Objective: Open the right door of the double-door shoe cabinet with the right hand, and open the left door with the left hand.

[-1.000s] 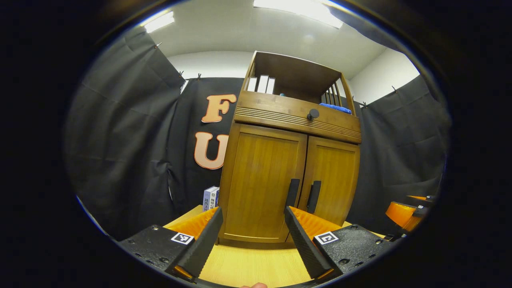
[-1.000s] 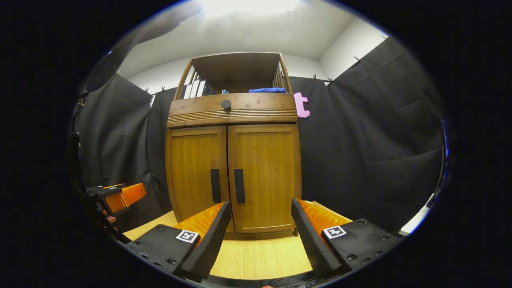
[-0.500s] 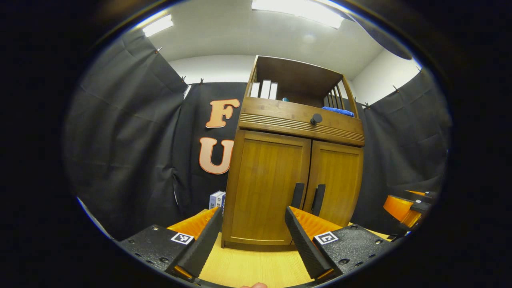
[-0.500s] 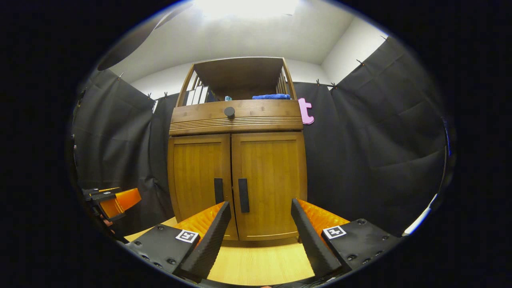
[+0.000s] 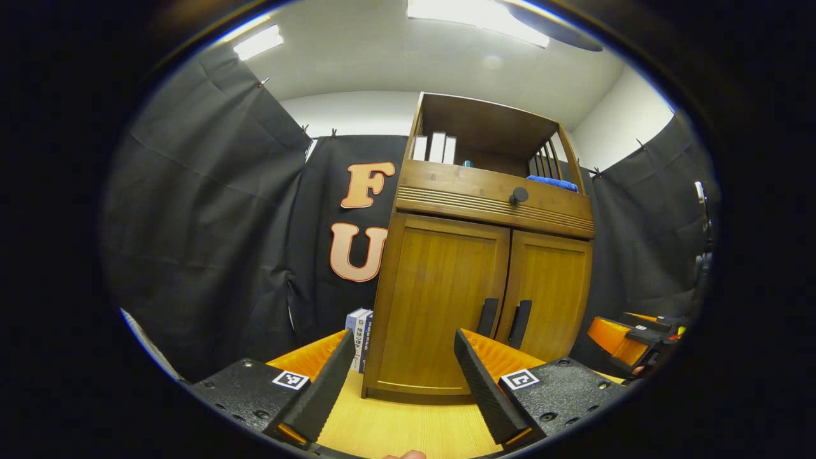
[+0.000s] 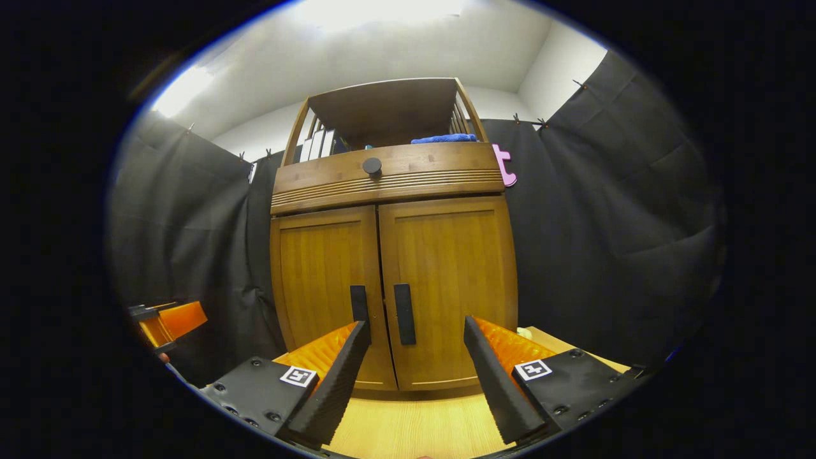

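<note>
Shoe cabinet (image 6: 389,255) upright on wooden table (image 6: 414,427), left door (image 6: 322,287) and right door (image 6: 449,280) both closed. Right gripper (image 6: 414,338) spread wide before right handle (image 6: 404,313), not touching. Left gripper (image 5: 403,347) spread too, near left door

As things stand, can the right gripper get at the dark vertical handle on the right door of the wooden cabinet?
Probably yes. The right gripper is open and the dark vertical handle on the closed right wooden door shows between its fingers, with nothing in front of it. It is not touching yet.
</note>
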Tool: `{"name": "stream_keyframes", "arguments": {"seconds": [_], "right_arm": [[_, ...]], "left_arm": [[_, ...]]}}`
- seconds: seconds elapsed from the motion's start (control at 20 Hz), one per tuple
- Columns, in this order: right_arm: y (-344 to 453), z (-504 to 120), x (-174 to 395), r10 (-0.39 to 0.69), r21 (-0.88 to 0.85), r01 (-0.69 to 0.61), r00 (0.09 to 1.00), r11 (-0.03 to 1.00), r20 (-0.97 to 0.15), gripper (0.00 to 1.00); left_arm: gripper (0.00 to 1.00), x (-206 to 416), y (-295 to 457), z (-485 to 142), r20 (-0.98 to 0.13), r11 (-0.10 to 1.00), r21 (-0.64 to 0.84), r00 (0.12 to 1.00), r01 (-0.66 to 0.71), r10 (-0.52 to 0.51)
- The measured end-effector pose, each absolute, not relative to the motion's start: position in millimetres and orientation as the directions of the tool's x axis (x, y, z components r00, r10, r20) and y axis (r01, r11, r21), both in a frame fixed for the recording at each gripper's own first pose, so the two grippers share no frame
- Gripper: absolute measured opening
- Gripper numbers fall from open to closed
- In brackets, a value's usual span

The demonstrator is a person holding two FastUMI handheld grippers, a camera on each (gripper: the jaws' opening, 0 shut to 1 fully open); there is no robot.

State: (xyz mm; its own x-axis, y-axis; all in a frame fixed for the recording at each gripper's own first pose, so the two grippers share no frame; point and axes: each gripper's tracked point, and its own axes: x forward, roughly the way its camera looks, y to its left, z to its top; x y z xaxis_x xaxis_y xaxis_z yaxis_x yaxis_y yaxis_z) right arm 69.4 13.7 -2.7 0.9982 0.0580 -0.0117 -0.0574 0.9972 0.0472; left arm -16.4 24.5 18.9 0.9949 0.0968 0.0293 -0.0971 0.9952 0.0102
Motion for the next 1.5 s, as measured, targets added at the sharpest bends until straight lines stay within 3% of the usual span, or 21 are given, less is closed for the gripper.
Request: {"name": "stream_keyframes", "arguments": {"seconds": [0.05,0.1,0.2,0.25,0.3,0.5,0.55,0.85,0.9,1.0,1.25,1.3,1.4,1.45,1.5], "right_arm": [[15,-2,76,0.06,0.051,-0.059,0.998,0.997,-0.009,0.89],[15,-2,84,0.062,0.055,-0.062,0.998,0.997,-0.008,0.89],[15,-3,96,0.066,0.062,-0.065,0.998,0.996,-0.012,0.97],[15,-3,102,0.068,0.065,-0.067,0.998,0.996,-0.013,0.97],[15,-2,110,0.07,0.068,-0.07,0.997,0.995,-0.01,0.89],[15,-3,136,0.073,0.069,-0.072,0.997,0.995,-0.01,0.89],[16,-5,143,0.078,0.067,-0.077,0.997,0.995,-0.012,0.89],[26,-12,198,0.077,0.008,-0.077,0.997,0.997,-0.01,0.89],[26,-17,211,0.068,-0.003,-0.068,0.997,0.998,-0.021,0.97],[28,-22,235,0.059,-0.018,-0.059,0.998,0.998,-0.036,0.98],[33,-52,280,0.044,-0.035,-0.048,0.995,0.998,-0.087,0.98],[32,-58,288,0.039,-0.031,-0.042,0.994,0.999,-0.103,0.98],[29,-71,305,0.023,-0.035,-0.028,0.99,0.999,-0.137,0.97],[27,-75,309,0.016,-0.036,-0.021,0.989,0.999,-0.147,0.89],[27,-79,310,0.015,-0.035,-0.02,0.988,0.999,-0.151,0.96]], "left_arm": [[0.91,-16,27,20,0.034,0.994,0.014,0.994,-0.104,0.104],[0.95,-15,30,21,0.036,0.994,0.019,0.993,-0.112,0.111],[0.92,-13,33,23,0.038,0.992,0.024,0.992,-0.12,0.119],[0.92,-11,35,25,0.04,0.992,0.024,0.991,-0.125,0.124],[0.92,-11,37,25,0.041,0.991,0.025,0.991,-0.129,0.128],[0.91,-9,40,25,0.038,0.989,0.039,0.989,-0.141,0.14],[0.95,-9,40,25,0.037,0.989,0.039,0.99,-0.14,0.139],[0.92,-14,31,23,0.026,0.992,0.037,0.992,-0.124,0.123],[0.98,-16,29,24,0.025,0.992,0.037,0.992,-0.124,0.123],[0.98,-19,28,26,0.028,0.992,0.039,0.992,-0.124,0.123],[0.98,-28,31,27,0.026,0.988,0.051,0.989,-0.144,0.143],[0.92,-29,32,27,0.026,0.988,0.05,0.989,-0.148,0.147],[0.93,-33,35,26,0.024,0.985,0.053,0.987,-0.162,0.161],[0.94,-32,37,26,0.024,0.984,0.055,0.986,-0.168,0.167],[0.95,-33,38,26,0.026,0.983,0.057,0.985,-0.173,0.172]]}}
